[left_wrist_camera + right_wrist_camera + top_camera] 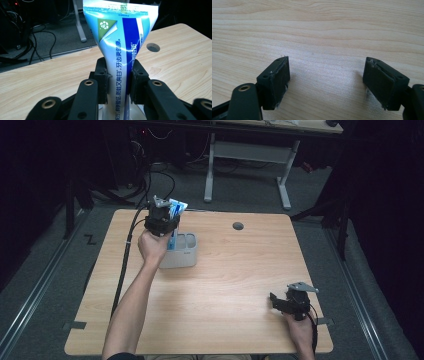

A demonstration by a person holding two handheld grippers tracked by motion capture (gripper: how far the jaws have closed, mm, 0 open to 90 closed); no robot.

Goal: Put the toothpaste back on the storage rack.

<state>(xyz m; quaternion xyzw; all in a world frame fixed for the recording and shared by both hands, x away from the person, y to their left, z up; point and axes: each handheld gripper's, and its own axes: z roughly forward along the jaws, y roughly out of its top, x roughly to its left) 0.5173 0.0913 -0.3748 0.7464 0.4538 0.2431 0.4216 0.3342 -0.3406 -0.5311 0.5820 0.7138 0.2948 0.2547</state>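
A toothpaste tube (120, 50) is held upright, crimped end up, its long axis roughly vertical, clamped at its narrower middle between the jaws of the left gripper (117, 82). It is poised over the grey compartmented holder (182, 255) at the counter's (225, 285) back left, into which its lower end appears to reach. The coming move is judged to run along that vertical axis. The tube's printing is legible in the left gripper view. The right gripper (325, 80), well apart at the near right, is seen with jaws spread wide and empty.
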